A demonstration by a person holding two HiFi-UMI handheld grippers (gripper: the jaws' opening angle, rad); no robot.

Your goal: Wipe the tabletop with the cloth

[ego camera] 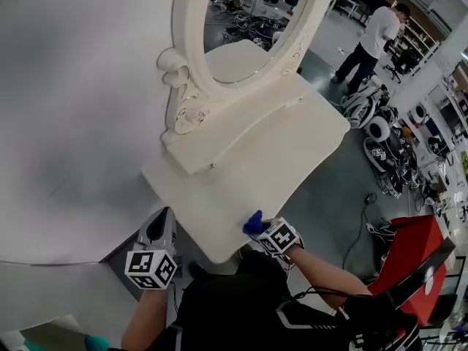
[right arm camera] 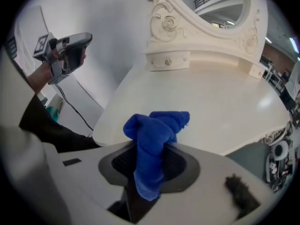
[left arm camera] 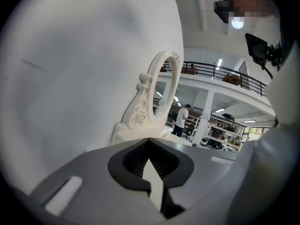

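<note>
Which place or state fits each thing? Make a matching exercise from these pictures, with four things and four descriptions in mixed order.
Things
1 blue cloth
2 left hand-held gripper
3 oval mirror
4 person in white shirt

Descriptions
A standing in the background
B clamped in the right hand-held gripper
C upright at the back of the tabletop
D shut, empty

Pairs: 1-B, 2-D, 3-C, 4-A

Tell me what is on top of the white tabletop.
A carved mirror stands at the tabletop's back; the rest looks bare. The right gripper holds a blue cloth at the near edge. What lies under the cloth cannot be seen.
</note>
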